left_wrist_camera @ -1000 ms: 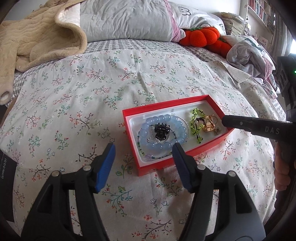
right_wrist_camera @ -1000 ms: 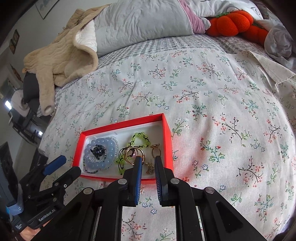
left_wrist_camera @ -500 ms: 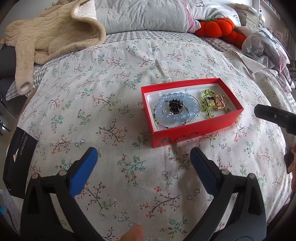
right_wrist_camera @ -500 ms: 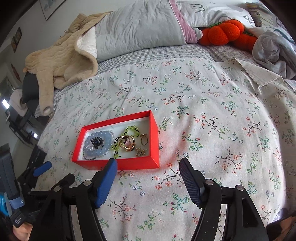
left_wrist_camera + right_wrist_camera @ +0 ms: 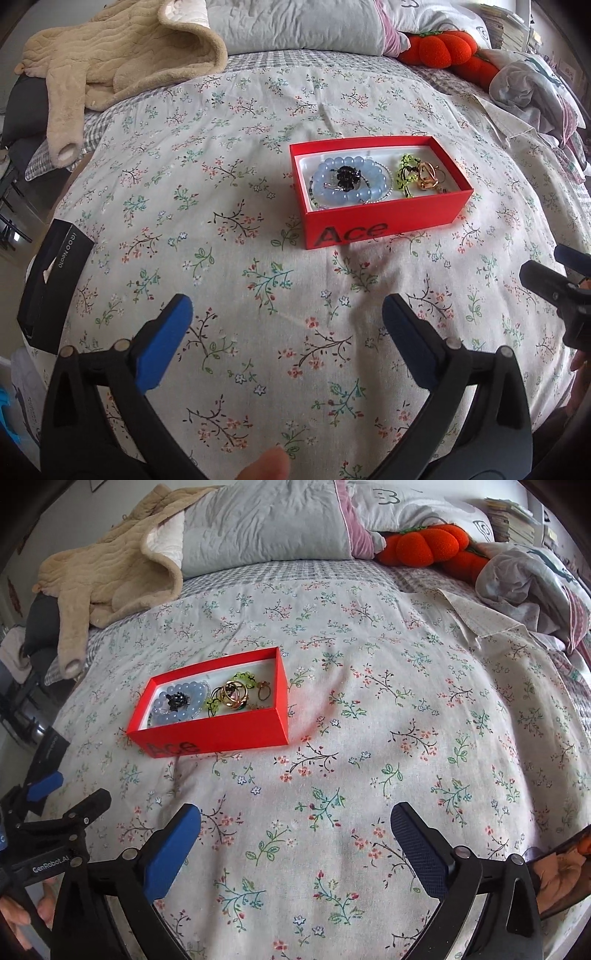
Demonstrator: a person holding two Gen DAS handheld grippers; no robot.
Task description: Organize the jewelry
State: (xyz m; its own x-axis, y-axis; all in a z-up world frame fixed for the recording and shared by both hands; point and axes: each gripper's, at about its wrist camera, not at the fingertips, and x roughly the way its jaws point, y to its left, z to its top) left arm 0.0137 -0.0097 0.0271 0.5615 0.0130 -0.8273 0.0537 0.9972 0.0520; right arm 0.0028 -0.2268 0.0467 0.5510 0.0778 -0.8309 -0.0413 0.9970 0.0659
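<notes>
A red box (image 5: 388, 218) marked "Ace" sits on the floral bedspread (image 5: 258, 110). Inside lie a blue bead bracelet (image 5: 334, 162) around a black flower piece (image 5: 347, 176), a green beaded piece (image 5: 404, 173) and gold rings (image 5: 426, 179). My left gripper (image 5: 287, 306) hangs open and empty over the bedspread, well short of the box. In the right wrist view the box (image 5: 221, 734) is up to the left, with the rings (image 5: 232, 696) showing. My right gripper (image 5: 295, 812) is opening, its jaws wide, with nothing between them. Neither gripper touches the box.
A black carton (image 5: 51, 284) leans at the bed's left edge. A beige robe (image 5: 110, 55), a grey pillow (image 5: 295, 26), an orange plush (image 5: 439, 48) and crumpled clothes (image 5: 535, 85) line the far side. A fingertip (image 5: 266, 465) shows at the bottom.
Both grippers drew back from the box, which now lies farther off. The left jaws spread wider. The right jaws went from nearly shut over the rings to wide apart.
</notes>
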